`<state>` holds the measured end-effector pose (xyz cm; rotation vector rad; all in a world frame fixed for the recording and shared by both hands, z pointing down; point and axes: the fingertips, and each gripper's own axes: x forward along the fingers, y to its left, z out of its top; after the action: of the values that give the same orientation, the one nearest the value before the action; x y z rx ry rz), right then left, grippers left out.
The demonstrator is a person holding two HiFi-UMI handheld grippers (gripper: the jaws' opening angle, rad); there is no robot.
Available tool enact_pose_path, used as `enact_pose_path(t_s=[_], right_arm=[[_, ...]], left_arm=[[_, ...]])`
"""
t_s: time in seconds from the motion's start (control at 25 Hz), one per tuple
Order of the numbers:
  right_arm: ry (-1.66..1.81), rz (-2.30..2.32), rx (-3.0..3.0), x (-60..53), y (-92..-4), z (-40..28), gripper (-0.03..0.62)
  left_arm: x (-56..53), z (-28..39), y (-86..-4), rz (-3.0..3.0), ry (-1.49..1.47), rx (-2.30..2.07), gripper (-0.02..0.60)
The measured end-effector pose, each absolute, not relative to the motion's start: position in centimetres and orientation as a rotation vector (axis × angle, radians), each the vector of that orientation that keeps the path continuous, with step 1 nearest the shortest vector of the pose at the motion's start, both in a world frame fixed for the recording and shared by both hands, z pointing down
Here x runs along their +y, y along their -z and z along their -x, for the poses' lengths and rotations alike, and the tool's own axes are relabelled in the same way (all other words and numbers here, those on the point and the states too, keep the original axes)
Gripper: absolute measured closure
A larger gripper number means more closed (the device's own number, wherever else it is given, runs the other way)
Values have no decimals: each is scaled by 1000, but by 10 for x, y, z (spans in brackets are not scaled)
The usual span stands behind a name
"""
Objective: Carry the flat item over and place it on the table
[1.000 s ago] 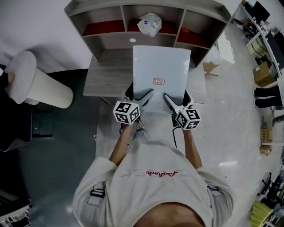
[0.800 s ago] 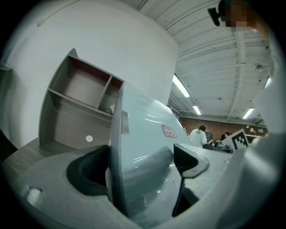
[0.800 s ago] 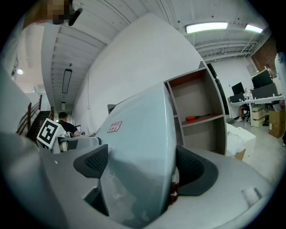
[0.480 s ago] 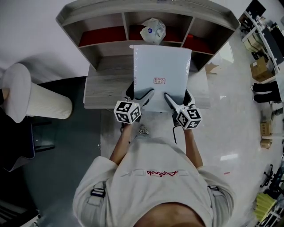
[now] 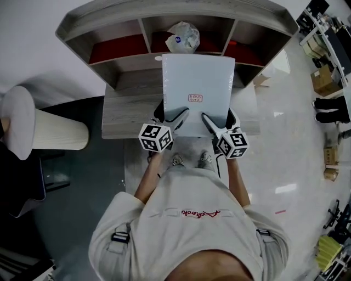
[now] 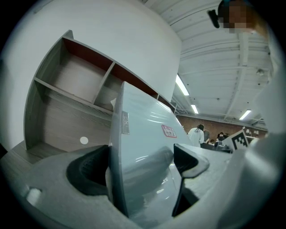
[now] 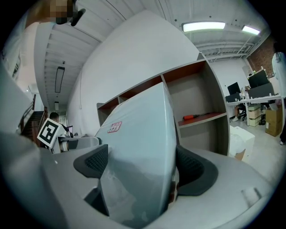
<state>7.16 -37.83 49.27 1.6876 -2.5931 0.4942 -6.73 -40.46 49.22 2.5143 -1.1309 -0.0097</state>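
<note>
Grey wood table [image 5: 125, 110], shelf [image 5: 164, 12], white bag [image 5: 184, 36] in middle compartment

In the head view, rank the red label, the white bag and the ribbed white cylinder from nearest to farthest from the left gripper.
1. The red label, on the flat item held by the left gripper, just ahead.
2. The white bag, middle compartment of the shelf unit, farther ahead.
3. The ribbed white cylinder, far left.
</note>
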Motion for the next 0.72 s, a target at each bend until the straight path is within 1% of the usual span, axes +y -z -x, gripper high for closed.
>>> enact_pose_path(t_s=[0.36, 0.72], right_arm=[[-558, -1590, -2618, -382, -503, -117, 105], [-618, -1518, -2627, -382, -519, -126, 106]], left_arm=[[-400, 24, -501, -2451, -11, -1208, 118], [-394, 15, -516, -2400, -43, -1253, 118]])
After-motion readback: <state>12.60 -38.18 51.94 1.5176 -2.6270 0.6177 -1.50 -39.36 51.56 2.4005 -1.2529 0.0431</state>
